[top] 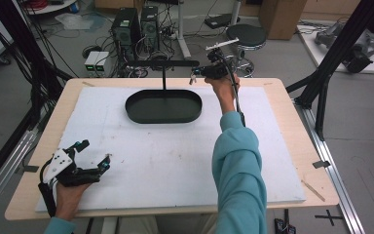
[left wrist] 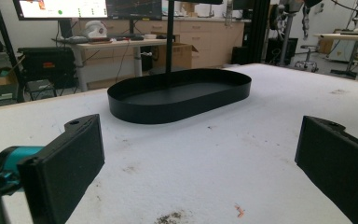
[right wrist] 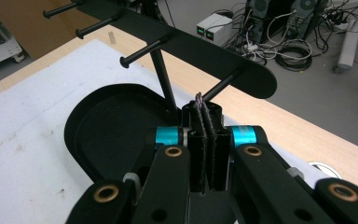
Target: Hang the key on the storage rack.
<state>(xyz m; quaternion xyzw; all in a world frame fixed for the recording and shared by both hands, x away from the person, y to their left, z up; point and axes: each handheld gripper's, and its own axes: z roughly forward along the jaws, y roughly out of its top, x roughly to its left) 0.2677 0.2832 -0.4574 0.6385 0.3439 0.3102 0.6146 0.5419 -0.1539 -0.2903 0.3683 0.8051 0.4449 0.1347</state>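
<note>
A black oval tray (top: 163, 106) stands at the back of the white mat, with a thin post (top: 163, 78) rising from it. The post carries a horizontal bar (right wrist: 186, 46) with several pegs. My right gripper (top: 196, 74) is held up at the bar's right end. Its jaws are shut on a small thin item (right wrist: 199, 98) with a purplish edge, just in front of the rightmost peg (right wrist: 221, 86). My left gripper (top: 96, 151) rests on the mat at the near left, open and holding nothing. Looking along the left gripper (left wrist: 199, 135), the tray (left wrist: 182, 93) lies ahead across bare mat.
The white mat (top: 175, 161) covers most of the wooden table (top: 292, 126). A person's teal sleeve (top: 236, 165) crosses the right half of the mat. Behind the table are computer towers (top: 136, 27), cables and a black stool (top: 246, 35). Black frame legs (top: 328, 63) stand at the right.
</note>
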